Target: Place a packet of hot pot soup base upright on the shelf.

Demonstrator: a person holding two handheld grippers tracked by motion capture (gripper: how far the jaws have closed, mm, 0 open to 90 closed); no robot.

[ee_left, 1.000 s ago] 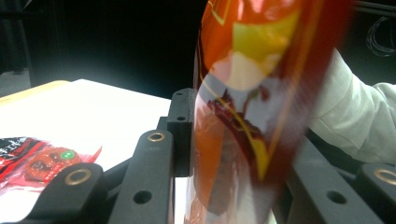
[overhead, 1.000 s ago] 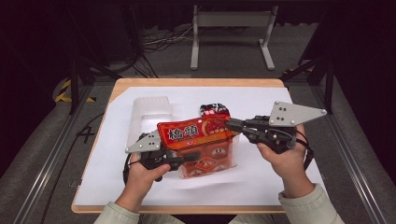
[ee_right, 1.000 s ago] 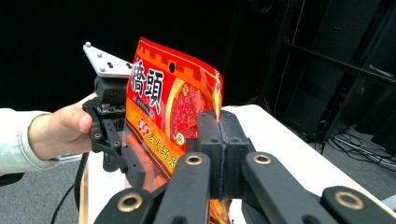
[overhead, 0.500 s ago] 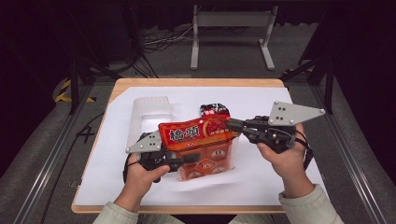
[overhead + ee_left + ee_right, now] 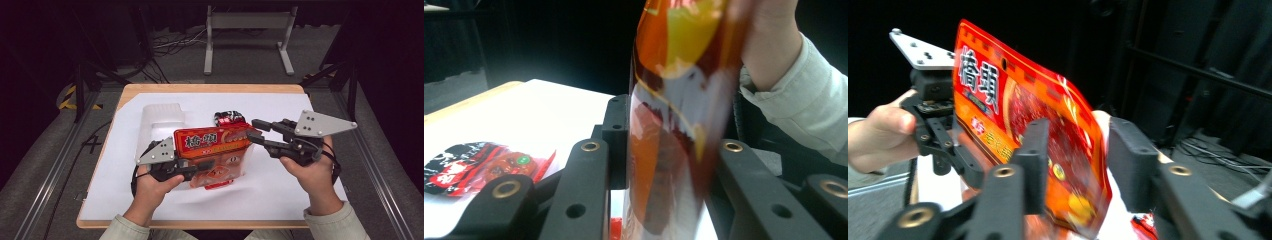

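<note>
Left tool (image 5: 200,167) clamps the lower left end of the orange snack bag (image 5: 212,141), which I see held up above the white surface (image 5: 280,190). Right tool (image 5: 252,131) has its jaws spread around the bag's right edge. Small red packet (image 5: 229,117) lies just behind.

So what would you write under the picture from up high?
Two hand-held grippers, left gripper and right gripper, hold up an orange snack bag over a white table.
</note>
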